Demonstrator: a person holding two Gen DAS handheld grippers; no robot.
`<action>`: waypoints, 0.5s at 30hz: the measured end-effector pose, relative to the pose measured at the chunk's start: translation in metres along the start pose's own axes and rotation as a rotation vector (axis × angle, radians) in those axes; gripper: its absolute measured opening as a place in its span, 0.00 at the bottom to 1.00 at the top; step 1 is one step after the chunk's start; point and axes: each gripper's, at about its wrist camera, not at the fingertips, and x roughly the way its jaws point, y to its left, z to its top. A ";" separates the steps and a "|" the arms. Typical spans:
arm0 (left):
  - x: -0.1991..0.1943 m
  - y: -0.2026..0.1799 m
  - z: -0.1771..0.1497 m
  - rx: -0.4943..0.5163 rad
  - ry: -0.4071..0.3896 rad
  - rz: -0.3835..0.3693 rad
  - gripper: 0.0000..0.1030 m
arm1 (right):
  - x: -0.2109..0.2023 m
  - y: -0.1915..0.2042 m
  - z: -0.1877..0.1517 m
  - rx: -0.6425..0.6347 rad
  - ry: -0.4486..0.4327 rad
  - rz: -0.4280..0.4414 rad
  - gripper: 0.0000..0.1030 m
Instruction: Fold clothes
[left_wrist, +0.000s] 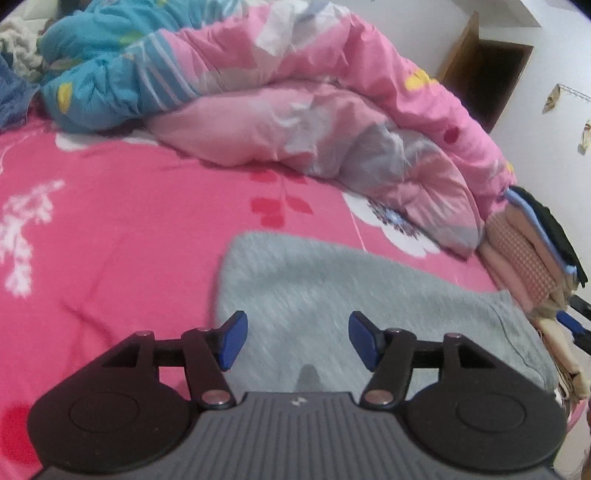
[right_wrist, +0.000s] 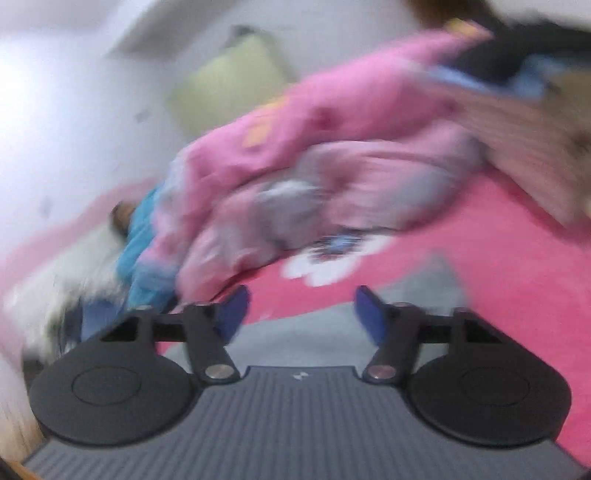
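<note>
right gripper (right_wrist: 301, 314) open, grey garment (right_wrist: 314, 343) below

Free room, my side: open pink bed sheet (left_wrist: 122, 236) left of the grey garment (left_wrist: 351, 295), passable for my left claw (left_wrist: 295, 341), fingers spread.
Obstacle, far edge: bunched pink-and-blue quilt (left_wrist: 295, 96), running the bed's width.
Obstacle, right: stack of folded clothes (left_wrist: 535, 251), close beside the garment's right end.
Right wrist view: blurred; sheet ahead of right claw (right_wrist: 301, 315) looks bare.
</note>
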 end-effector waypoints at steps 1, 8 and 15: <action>0.002 -0.003 -0.005 -0.004 0.004 0.014 0.60 | 0.004 -0.020 0.005 0.054 0.023 -0.020 0.43; 0.000 -0.014 -0.022 0.030 -0.006 0.118 0.60 | 0.025 -0.073 -0.015 -0.054 0.299 -0.179 0.05; 0.003 -0.019 -0.019 0.044 0.009 0.170 0.64 | -0.016 -0.042 -0.020 -0.350 0.201 -0.202 0.08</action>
